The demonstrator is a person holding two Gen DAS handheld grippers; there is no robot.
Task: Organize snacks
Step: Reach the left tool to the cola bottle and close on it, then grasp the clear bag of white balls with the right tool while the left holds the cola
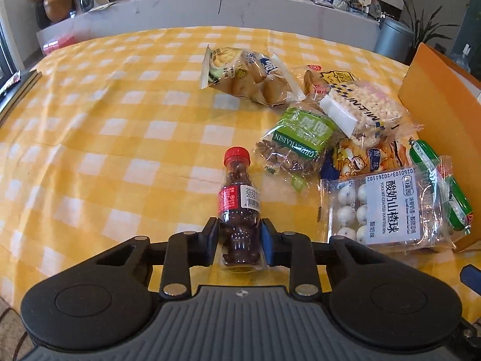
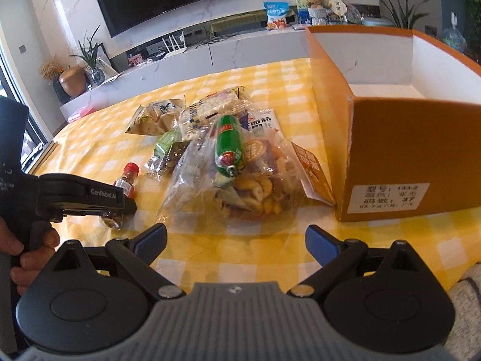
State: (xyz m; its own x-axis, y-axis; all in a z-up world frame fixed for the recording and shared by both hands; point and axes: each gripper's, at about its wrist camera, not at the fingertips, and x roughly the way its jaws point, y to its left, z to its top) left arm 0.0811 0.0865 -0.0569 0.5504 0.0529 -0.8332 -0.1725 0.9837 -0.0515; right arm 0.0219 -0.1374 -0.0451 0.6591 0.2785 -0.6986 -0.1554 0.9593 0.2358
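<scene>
Left gripper (image 1: 239,234) is clamped on the lower body of a small cola-shaped bottle (image 1: 237,198), black pad on its left side, blue pad on its right, both pressing the plastic. Bottle is clear, packed with dark brown candy pieces, red screw cap (image 1: 237,155), red and white label with a printed date sticker around the waist; its base sits between the fingers near the counter (image 1: 105,138), cap pointing away from the camera. In the right wrist view the same bottle shows at far left, partly hidden behind the left gripper body, a hand (image 2: 27,252) wrapped on that gripper's handle. Right gripper (image 2: 236,242) stands wide apart, nothing between the blue pads, hovering over bare yellow-and-white checked cloth just short of the snack pile. Pile lies right of the bottle: green raisin pack (image 1: 296,147), puffed rice bar in clear wrap (image 1: 365,109), yogurt-coated hawthorn balls pack (image 1: 387,207), green sausage (image 2: 229,147) lying on top of a clear bag of mixed crackers (image 2: 252,186), and a pale bag of pastries (image 1: 249,75) farther back. Orange cardboard box (image 2: 405,156), open top, white inside, white label on its near face, stands just beside the pile on the right.
</scene>
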